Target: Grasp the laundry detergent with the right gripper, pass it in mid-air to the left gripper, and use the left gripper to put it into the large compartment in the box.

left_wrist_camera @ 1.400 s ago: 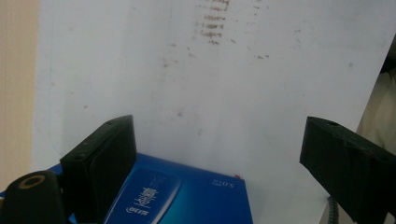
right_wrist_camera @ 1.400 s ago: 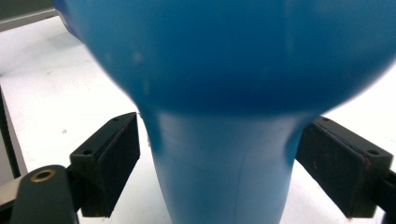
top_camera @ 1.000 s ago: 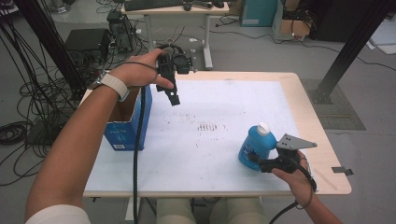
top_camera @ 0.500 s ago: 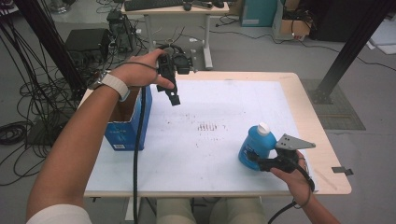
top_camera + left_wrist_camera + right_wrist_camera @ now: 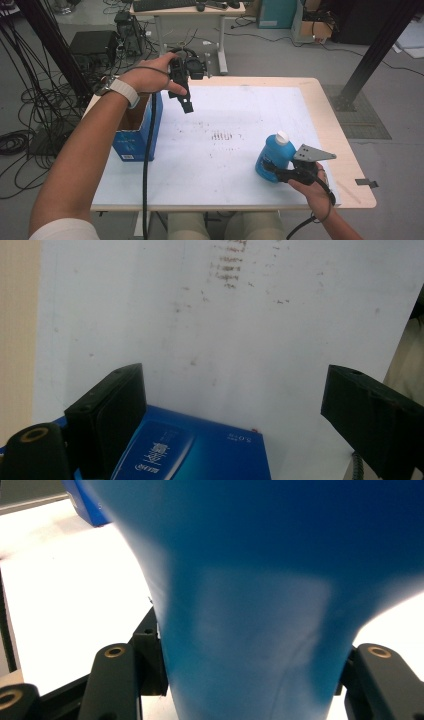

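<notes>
The step in hand looks like the pick-up of the blue bottle (image 5: 274, 156), which stands upright with its white cap on at the lower right of the high view, on the white sheet (image 5: 235, 150) that covers the table (image 5: 345, 150). The right gripper (image 5: 272, 172) sits low against the bottle's near side, and its jaws have just been closing with the bottle between them. In the right gripper view the blue body (image 5: 250, 630) stands between the two black jaws and touches both, so the claw is clamped on the bottle.

The left gripper (image 5: 185, 102) hangs at the upper middle of the high view, above the far end of the open blue box (image 5: 135, 135) at the left. Its jaws stand wide with nothing between them; in the left gripper view the box edge (image 5: 200, 450) lies below them at the bottom of the frame.

The next move probably calls for a straight lift that keeps the bottle upright, then a carry leftward across the sheet toward the box. The grip is low on a rounded body, so the bottle could tip or slip if it is raised fast.
</notes>
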Motion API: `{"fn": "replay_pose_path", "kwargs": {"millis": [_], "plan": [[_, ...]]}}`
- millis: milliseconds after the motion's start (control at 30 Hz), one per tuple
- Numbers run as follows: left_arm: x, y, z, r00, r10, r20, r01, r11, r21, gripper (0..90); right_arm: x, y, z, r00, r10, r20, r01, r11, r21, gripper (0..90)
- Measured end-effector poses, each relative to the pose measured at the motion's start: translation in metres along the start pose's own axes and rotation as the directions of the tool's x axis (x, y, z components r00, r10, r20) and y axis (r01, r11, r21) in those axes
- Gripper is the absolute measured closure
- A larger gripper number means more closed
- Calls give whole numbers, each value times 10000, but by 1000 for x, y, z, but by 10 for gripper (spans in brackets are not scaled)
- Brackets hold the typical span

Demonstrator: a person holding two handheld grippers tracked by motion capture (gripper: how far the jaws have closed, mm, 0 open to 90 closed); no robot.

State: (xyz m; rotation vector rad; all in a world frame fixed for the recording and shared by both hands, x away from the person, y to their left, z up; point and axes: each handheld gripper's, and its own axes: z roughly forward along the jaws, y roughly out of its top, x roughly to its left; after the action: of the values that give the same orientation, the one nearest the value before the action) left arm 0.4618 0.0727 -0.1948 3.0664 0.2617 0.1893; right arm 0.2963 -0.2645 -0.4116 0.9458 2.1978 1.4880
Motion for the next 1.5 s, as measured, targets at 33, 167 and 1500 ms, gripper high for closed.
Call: {"fn": "replay_pose_path", "kwargs": {"millis": [33,167,1500], "plan": [[0,0,0,10000,-5,2,5,10000,-1,112,0,0,0,10000,-3,8,3,10000,10,410],[0,0,0,10000,14,-17,-14,10000,-14,113,-2,0,1,9998,-196,-96,194,9997,-125,411],[-1,0,3,9998,161,101,-158,9995,-283,113,-3,2,1,9995,-188,-234,190,9998,90,423]]}}
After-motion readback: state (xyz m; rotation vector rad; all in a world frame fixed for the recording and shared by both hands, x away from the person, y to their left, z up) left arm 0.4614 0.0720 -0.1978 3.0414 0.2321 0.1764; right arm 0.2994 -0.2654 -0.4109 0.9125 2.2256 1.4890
